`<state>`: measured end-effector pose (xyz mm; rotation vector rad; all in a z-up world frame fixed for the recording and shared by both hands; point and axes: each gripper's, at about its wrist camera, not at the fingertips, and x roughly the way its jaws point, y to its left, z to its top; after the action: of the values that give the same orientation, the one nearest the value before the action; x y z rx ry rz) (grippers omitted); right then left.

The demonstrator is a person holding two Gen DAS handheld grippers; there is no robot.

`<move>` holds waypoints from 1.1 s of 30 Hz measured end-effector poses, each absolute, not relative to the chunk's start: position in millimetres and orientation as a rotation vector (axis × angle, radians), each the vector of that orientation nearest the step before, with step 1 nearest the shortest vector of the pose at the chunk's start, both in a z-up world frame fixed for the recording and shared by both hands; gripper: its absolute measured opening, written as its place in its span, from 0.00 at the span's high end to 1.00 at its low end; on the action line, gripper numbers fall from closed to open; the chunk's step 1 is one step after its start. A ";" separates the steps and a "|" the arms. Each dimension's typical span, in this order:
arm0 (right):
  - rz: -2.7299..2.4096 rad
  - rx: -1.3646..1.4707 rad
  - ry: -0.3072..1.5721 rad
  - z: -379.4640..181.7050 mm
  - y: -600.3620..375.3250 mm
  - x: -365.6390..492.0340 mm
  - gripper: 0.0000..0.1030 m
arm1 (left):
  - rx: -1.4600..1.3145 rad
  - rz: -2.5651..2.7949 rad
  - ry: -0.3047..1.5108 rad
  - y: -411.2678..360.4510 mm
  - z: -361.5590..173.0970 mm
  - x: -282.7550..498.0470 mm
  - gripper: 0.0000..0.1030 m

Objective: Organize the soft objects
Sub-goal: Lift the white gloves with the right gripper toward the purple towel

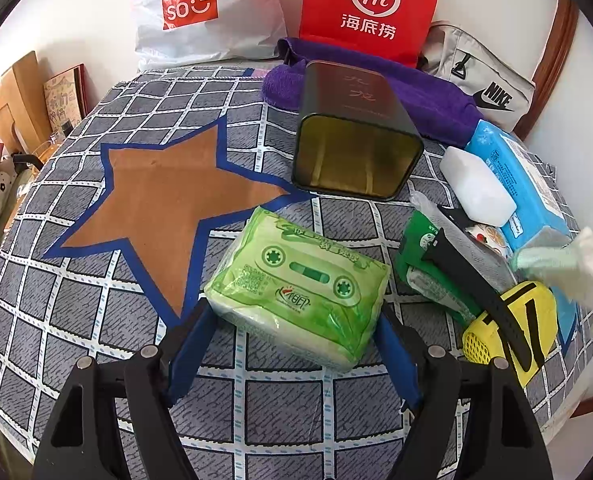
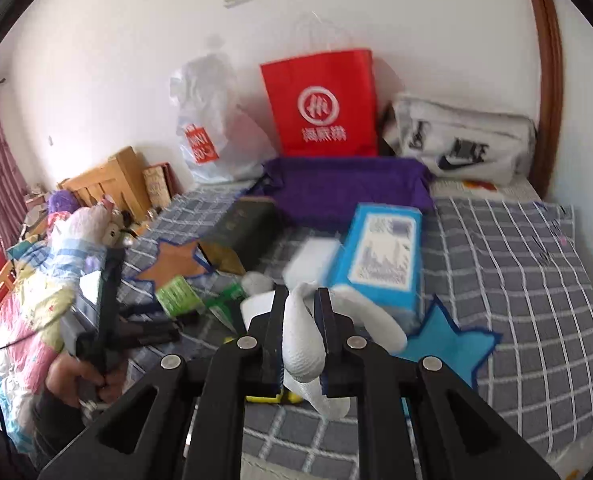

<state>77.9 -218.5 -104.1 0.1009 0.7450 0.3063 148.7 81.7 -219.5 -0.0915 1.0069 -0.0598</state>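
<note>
- The left gripper (image 1: pixel 292 320) is held spread wide over the bed (image 1: pixel 56 280); the green tissue pack (image 1: pixel 300 284) lies between its blue fingers (image 1: pixel 194 344), and whether the pads touch the pack cannot be told.
- The right gripper (image 2: pixel 298 300) is pressed together on a white cloth (image 2: pixel 302 344), which hangs down between the fingers and folds off toward 4 o'clock.
- Open bed cover is seen from 9 to 11 o'clock of the green tissue pack, over the brown star patch (image 1: pixel 164 204); in the right wrist view more open cover stretches from 2 to 4 o'clock of the gripper.
- At 12 o'clock of the pack an open dark tin (image 1: pixel 356 136) lies on its side, its mouth toward the camera.
- From 1 to 3 o'clock the way is crowded: a white block (image 1: pixel 480 184), a blue tissue pack (image 1: pixel 532 200), a green packet (image 1: pixel 428 264), a black strap (image 1: pixel 468 276) and a yellow pouch (image 1: pixel 516 320) lie touching or overlapping.
- The far edge is closed by a purple towel (image 1: pixel 428 96), a red bag (image 1: pixel 372 8), a white bag (image 1: pixel 204 8) and a grey pouch (image 1: pixel 480 76) against the wall.
- The right edge of the left wrist view is blurred by a pale cloth (image 1: pixel 568 268); the blue pack is cut by it.
- In the right wrist view a hand (image 2: pixel 82 376) on the other gripper's handle is seen at 9 o'clock, blurred.
</note>
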 end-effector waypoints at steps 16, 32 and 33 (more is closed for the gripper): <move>0.157 0.177 0.984 -208.4 -298.4 60.4 0.54 | -0.063 -0.013 1.013 72.7 -221.1 158.9 0.25; 0.271 -0.033 0.941 -209.7 -241.6 68.9 0.79 | -0.053 -0.009 1.016 71.5 -221.7 160.1 0.25; 0.299 -0.024 0.962 -210.2 -244.2 65.9 0.94 | -0.053 -0.007 1.017 71.1 -221.8 160.2 0.25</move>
<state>65.9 -244.2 -210.2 -0.0243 0.9618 0.2987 160.2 71.1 -221.8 -0.0530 1.0167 -0.0066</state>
